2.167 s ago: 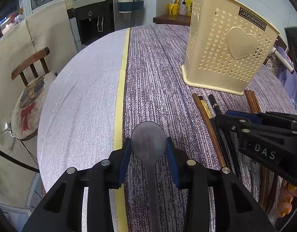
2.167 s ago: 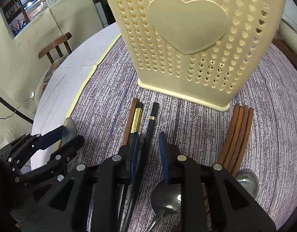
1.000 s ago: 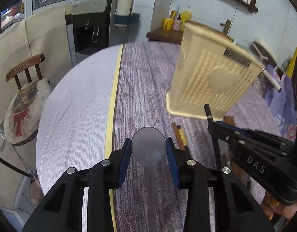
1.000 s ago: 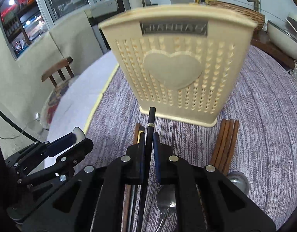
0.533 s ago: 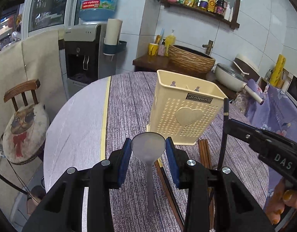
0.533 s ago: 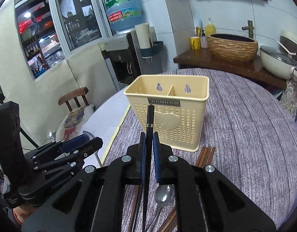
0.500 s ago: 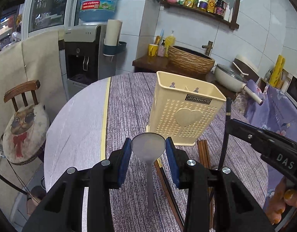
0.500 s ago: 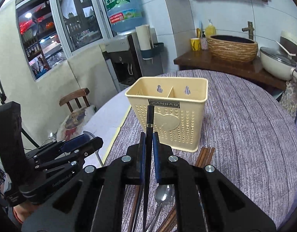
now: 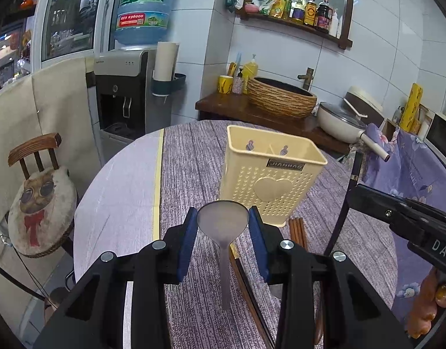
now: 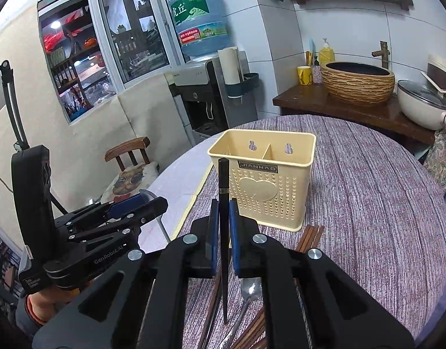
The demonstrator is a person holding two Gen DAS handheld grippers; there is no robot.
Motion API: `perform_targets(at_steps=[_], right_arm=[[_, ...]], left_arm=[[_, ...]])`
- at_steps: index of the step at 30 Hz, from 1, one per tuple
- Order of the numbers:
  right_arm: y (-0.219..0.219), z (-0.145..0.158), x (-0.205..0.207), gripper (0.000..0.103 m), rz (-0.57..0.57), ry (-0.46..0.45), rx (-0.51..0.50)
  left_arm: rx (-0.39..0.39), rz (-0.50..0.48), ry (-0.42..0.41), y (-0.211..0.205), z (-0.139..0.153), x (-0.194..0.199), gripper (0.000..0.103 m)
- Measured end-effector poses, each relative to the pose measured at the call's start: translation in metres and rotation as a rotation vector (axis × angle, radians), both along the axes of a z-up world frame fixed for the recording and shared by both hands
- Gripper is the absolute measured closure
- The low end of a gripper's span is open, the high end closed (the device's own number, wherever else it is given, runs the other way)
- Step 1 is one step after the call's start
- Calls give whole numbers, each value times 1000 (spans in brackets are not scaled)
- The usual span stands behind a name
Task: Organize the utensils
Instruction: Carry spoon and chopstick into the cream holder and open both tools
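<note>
A lived-in home kitchen and dining corner

I see a water dispenser (image 9: 122, 93) with its blue bottle (image 9: 143, 5), a wall shelf of sauce bottles (image 9: 295, 11), a woven basin (image 9: 281, 99) with a brass tap (image 9: 308, 75), a lidded pan (image 9: 339, 122), a cushioned wooden chair (image 9: 39, 192), and my round cloth-covered table (image 9: 188, 157)

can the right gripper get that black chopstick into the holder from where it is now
Probably yes. The right gripper is shut on the black chopstick, the cream utensil holder stands open-topped just ahead, and nothing lies between them.
</note>
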State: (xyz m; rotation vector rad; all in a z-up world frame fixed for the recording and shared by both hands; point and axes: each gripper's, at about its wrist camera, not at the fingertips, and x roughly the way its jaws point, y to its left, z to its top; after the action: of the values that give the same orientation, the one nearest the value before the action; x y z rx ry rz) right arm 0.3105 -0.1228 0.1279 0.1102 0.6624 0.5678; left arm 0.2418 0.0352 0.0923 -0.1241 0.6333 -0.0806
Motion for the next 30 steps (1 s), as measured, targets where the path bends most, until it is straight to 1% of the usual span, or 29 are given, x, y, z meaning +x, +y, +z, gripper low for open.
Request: perform_targets(at_steps=[3,5,8,11,14,16,19,21,23,25,27,30], right_arm=[[0,10,1,95,5,-12,6],[-1,20,2,95,9,-21,18],[-2,43,7,95,13,-40,42],[-3,78,17,95,-7,-92,51],[-7,114,29,95,-35,-136,61],[-9,139,37,95,-61,-173,57],[-13,161,48,95,-123,-241,27],[-16,165,57,95,-157,-265,14],[-20,161,68,95,-182,-268,16],[-22,149,78,95,-205,-258,16],[-23,130,89,95,-224,-239,6],[-22,101,101,95,-226,-189,2]], left_arm=[[9,-10,-19,-2,12,0,67],[-9,-17,-23,0,21,3,67],[-36,-27,-48,2,45,8,67],[-38,-29,-111,0,77,14,67],[-53,-17,-186,-3,115,27,67],[-74,-10,-211,-4,133,40,67],[-94,11,-235,-4,147,60,67],[-104,24,-234,-5,145,72,67],[-95,36,-230,-9,136,85,67],[-87,37,-228,-13,122,93,67],[-80,33,-221,-17,109,98,67],[-44,43,-195,-25,83,106,67]])
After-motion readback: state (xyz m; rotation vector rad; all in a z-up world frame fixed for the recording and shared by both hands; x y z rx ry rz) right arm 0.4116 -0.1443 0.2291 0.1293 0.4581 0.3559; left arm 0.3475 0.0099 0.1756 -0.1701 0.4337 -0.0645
